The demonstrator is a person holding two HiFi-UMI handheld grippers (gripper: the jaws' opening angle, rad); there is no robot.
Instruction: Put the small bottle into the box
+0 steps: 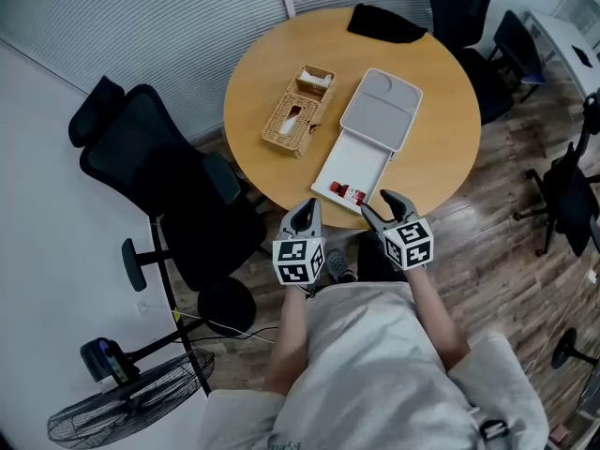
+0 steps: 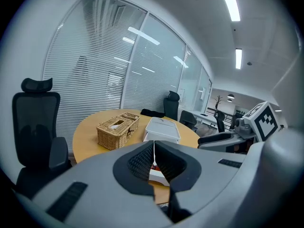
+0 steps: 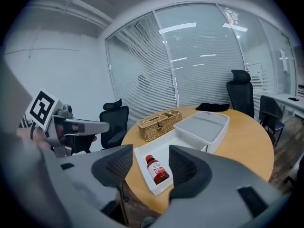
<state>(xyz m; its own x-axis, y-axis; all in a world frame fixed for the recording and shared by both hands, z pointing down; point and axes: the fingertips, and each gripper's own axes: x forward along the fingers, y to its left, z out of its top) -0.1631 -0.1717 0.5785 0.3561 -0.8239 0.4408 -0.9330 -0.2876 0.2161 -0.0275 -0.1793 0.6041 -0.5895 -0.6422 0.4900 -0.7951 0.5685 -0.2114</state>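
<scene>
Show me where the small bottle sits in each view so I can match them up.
Head view: the small bottle lies in the white box, just below centre.
Left gripper view: only a red sliver shows, behind the shut left gripper.
Right gripper view: lower centre, framed by the open right gripper.
Shared landmark: the wicker basket.

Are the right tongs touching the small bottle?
Apart. Right gripper view: right tongs open, with clear space either side of the small bottle lying in the white box.
</scene>
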